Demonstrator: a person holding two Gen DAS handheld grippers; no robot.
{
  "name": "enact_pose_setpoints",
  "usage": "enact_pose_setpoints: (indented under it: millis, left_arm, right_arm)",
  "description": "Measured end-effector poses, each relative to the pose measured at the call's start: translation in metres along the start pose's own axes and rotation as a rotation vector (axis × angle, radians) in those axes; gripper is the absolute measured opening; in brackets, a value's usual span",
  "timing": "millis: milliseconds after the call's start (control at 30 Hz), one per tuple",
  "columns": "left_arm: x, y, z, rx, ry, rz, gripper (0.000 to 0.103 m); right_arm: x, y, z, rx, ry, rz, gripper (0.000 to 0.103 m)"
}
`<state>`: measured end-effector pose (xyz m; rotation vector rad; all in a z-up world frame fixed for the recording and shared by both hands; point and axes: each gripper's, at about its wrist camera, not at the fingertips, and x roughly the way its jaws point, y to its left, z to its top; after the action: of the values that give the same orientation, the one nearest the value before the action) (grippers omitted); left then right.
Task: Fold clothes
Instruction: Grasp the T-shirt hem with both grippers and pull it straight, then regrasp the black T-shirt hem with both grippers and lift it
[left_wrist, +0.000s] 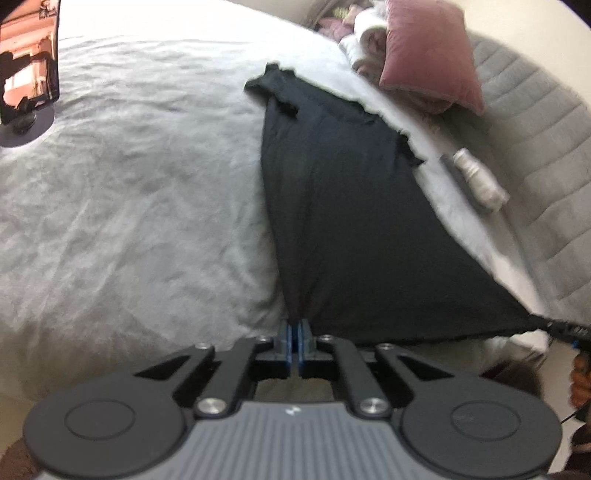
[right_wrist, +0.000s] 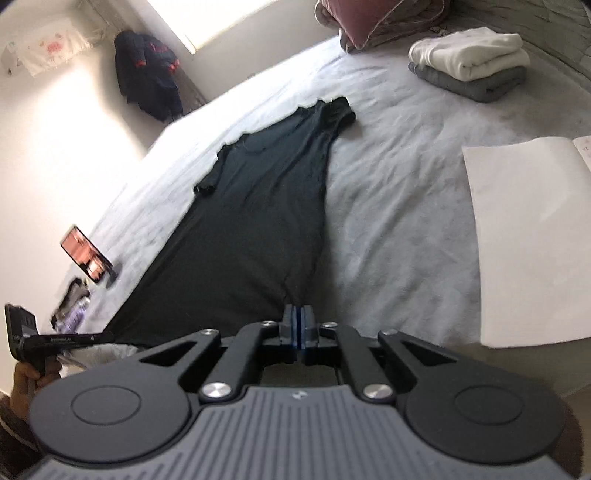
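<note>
A black T-shirt (left_wrist: 340, 221) lies stretched out on a pale grey bedspread (left_wrist: 129, 192), its sleeves at the far end. My left gripper (left_wrist: 295, 325) is shut on one near hem corner, the cloth bunched into its pads. The other hem corner runs to the right edge, where my right gripper (left_wrist: 565, 326) pinches it. In the right wrist view the same T-shirt (right_wrist: 251, 221) fans away from my right gripper (right_wrist: 297, 314), shut on its corner. The left gripper (right_wrist: 74, 336) shows at far left, held by a hand (right_wrist: 26, 384). The hem hangs taut between both.
A phone on a stand (right_wrist: 88, 260) stands left of the shirt. Folded white and grey clothes (right_wrist: 469, 62) and a pink pillow (left_wrist: 428, 55) sit near the headboard. An open white notebook (right_wrist: 528, 240) lies on the right. A dark jacket (right_wrist: 147, 74) hangs on the wall.
</note>
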<state>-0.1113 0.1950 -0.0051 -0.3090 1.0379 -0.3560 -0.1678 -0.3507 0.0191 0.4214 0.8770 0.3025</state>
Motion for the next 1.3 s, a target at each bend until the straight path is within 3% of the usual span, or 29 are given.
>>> enact_pose_setpoints:
  millis: [100,300,367,433,467,567,600,1033,1200,1300]
  left_arm:
    - [0.020,0.007,-0.004,-0.005,0.043,0.046,0.003]
    - [0.026,0.008,0.003,0.036,0.074,0.032,0.005]
    - [0.027,0.012,0.011,0.030,0.091,-0.002,0.011]
    - [0.028,0.016,0.020,0.025,0.108,-0.036,0.033]
    - [0.028,0.018,0.024,0.022,0.117,-0.053,0.037]
    - [0.035,0.023,0.042,0.016,0.082,-0.054,0.041]
    - [0.039,0.024,0.049,0.014,0.068,-0.052,0.043]
    - [0.116,0.034,0.148,-0.023,-0.131,-0.140,0.040]
    - [0.151,0.041,0.187,-0.069,-0.169,-0.222,0.039]
    - [0.170,0.047,0.208,-0.115,-0.191,-0.270,0.033]
  right_arm:
    - [0.022,-0.007,-0.011,0.013,0.067,-0.032,0.003]
    - [0.056,-0.017,-0.023,0.026,0.155,-0.067,0.006]
    - [0.057,-0.017,-0.018,0.016,0.166,-0.051,0.010]
    - [0.056,-0.017,-0.010,0.000,0.165,-0.036,0.012]
    - [0.056,-0.017,-0.005,-0.004,0.162,-0.031,0.015]
    - [0.061,-0.022,0.012,0.013,0.133,-0.020,0.039]
    - [0.063,-0.024,0.018,0.017,0.121,-0.010,0.040]
    - [0.163,-0.063,0.108,0.177,0.025,0.198,0.040]
    - [0.200,-0.077,0.152,0.219,-0.032,0.251,0.040]
    - [0.224,-0.083,0.174,0.236,-0.054,0.264,0.040]
